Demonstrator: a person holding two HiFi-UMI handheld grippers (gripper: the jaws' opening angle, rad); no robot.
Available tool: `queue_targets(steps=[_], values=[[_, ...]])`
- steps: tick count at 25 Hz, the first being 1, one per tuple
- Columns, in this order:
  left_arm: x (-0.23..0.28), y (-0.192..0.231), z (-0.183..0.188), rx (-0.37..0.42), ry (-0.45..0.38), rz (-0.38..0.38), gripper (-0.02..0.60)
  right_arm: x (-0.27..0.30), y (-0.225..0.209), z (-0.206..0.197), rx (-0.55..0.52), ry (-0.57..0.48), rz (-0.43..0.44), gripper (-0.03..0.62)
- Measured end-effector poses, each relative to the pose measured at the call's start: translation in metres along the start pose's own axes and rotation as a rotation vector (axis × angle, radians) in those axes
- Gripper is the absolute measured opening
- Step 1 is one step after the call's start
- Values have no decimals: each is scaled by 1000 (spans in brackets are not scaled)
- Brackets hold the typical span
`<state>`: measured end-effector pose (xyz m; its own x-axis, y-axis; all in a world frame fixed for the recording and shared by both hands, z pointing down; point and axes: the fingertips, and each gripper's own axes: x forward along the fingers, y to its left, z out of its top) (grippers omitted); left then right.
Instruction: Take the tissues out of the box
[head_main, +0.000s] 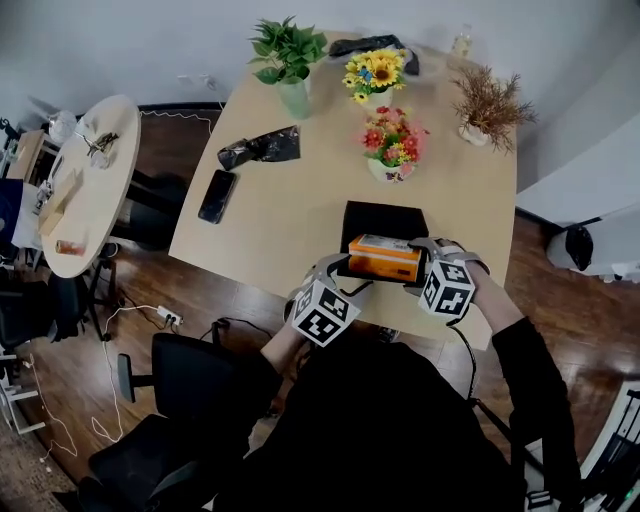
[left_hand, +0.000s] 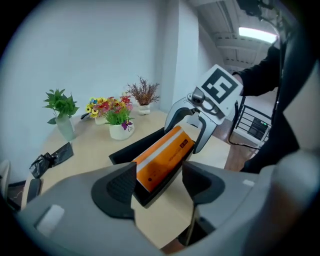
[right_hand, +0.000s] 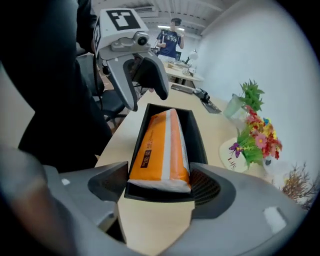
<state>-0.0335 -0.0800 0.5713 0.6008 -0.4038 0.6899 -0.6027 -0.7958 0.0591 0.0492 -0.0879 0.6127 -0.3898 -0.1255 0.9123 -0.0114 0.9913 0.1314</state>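
An orange tissue pack (head_main: 383, 257) lies in a long black box (head_main: 383, 222) near the front edge of the wooden table (head_main: 300, 220). My left gripper (head_main: 345, 279) is at the box's left end and my right gripper (head_main: 416, 267) at its right end. In the left gripper view the pack (left_hand: 165, 160) and a corner of the box (left_hand: 135, 148) sit between narrowly parted jaws, which are open, with the right gripper (left_hand: 193, 125) beyond. In the right gripper view the jaws stand wide open around the box end (right_hand: 198, 141) and the pack (right_hand: 160, 150), facing the left gripper (right_hand: 145, 85).
Further back on the table stand a flower pot (head_main: 392, 150), sunflowers (head_main: 375, 72), a green plant in a vase (head_main: 288, 62) and a dried plant (head_main: 487, 105), with a crumpled black bag (head_main: 260, 148) and a phone (head_main: 217, 196). A round table (head_main: 92, 185) and a chair (head_main: 190, 380) are at the left.
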Motion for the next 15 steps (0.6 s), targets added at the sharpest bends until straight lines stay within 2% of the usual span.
queue_targets(steps=[3,8,13,15], values=[[-6,6,-4,-24,-7,2,272,-3,-5,-3,26,30,63,390],[-9,10,-6,-38,-16,-4,272,-10,-12,-6,26,46,78,366],[-3,8,5,-11,-26,-29,272,-11,-23,-8,98,32,94,343],[1,8,8,-3,-25,-38,270,-4,-23,-11,86,46,90,324]])
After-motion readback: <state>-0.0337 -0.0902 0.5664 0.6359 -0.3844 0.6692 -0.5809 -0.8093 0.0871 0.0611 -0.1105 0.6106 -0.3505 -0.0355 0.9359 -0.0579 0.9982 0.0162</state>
